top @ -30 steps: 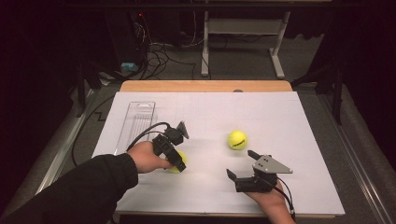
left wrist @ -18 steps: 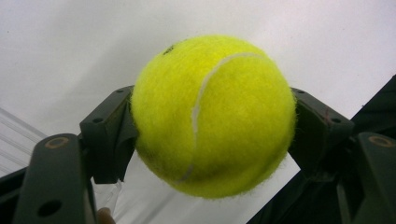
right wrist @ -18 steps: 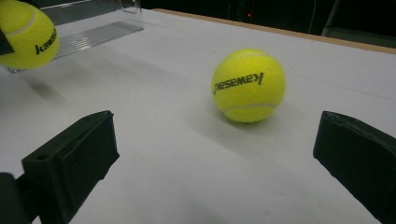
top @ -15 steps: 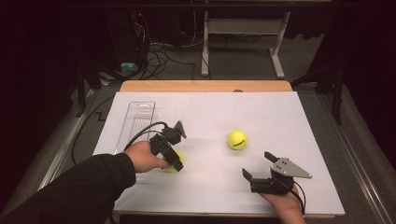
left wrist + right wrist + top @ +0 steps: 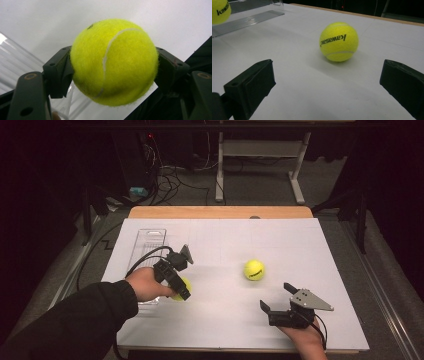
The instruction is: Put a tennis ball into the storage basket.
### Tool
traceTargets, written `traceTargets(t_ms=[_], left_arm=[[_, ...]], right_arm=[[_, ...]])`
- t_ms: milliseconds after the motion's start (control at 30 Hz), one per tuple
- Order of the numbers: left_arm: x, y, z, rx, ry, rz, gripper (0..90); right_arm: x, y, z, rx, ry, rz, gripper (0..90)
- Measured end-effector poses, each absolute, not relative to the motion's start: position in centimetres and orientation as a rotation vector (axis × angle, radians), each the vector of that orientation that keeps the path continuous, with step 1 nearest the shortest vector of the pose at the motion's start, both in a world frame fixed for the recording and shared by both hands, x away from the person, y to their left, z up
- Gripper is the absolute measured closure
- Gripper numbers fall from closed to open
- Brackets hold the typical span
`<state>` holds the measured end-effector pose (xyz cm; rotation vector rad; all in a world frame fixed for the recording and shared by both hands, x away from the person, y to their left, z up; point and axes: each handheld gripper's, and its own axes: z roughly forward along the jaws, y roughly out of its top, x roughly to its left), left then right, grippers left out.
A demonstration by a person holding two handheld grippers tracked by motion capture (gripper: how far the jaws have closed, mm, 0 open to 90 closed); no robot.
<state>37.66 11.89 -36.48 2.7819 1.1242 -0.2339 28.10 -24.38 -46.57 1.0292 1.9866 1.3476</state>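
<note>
A yellow tennis ball (image 5: 113, 62) is clamped between the black jaws of my left gripper (image 5: 181, 291), just off the white table surface at the left, beside a clear plastic tray (image 5: 149, 240). The same held ball (image 5: 219, 11) appears in the right gripper view at the top left corner. A second yellow ball (image 5: 254, 269) printed "Kawasaki" rests free near the table's middle. My right gripper (image 5: 275, 297) stands open near the front edge, its jaws wide apart and facing that ball (image 5: 339, 41) from a short distance, with nothing between them.
The table is covered by a white sheet (image 5: 310, 250) with a wooden edge (image 5: 220, 212) at the back. The long clear tray (image 5: 249, 21) lies along the left side. Beyond the table are cables and the legs of a stand on a dark floor.
My right gripper has shifted to the right along the front edge, then stopped. The left gripper keeps its hold on the ball in the same spot. The free ball has not moved.
</note>
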Motion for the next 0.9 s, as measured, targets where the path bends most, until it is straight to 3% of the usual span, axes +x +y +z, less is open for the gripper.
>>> traceTargets(t_ms=[900], left_arm=[[38.9,15.1,-33.4,2.782,1.201,-0.205,26.0]], right_arm=[[28.1,-24.2,-46.5,1.018,1.989,1.355,0.0]])
